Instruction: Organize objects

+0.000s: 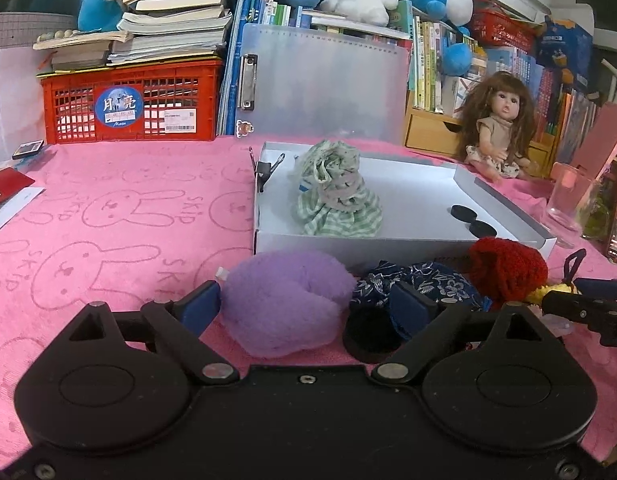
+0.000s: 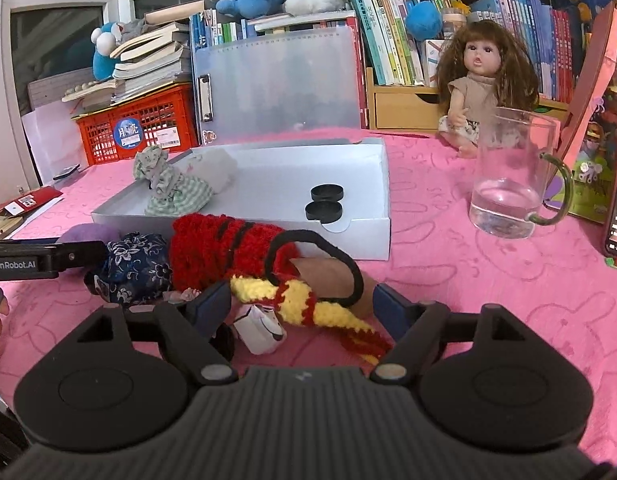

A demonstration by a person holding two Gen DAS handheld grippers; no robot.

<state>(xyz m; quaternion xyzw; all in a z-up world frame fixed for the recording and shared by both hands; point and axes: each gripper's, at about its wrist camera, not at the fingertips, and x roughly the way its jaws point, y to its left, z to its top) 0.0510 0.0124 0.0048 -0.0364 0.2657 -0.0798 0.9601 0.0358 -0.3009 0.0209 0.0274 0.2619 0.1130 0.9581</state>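
Left tongs [image 1: 304, 308] spread wide around purple pouch [image 1: 286, 300], right tip against blue floral bag [image 1: 424, 284]; whether they grip, cannot tell. Right tongs [image 2: 304, 306] spread over yellow-red knit [image 2: 308, 300] and black loop [image 2: 340, 264], not pinching. White box [image 2: 360, 240] edge just beyond; checked bundle [image 1: 336, 200] and two black discs [image 2: 324, 204] inside. Open pink bench [image 1: 108, 216] to the left. Left tool reads "GenRobot.AI"; cloth "SKIP"; red crate [image 1: 132, 108] sticker "Moon".
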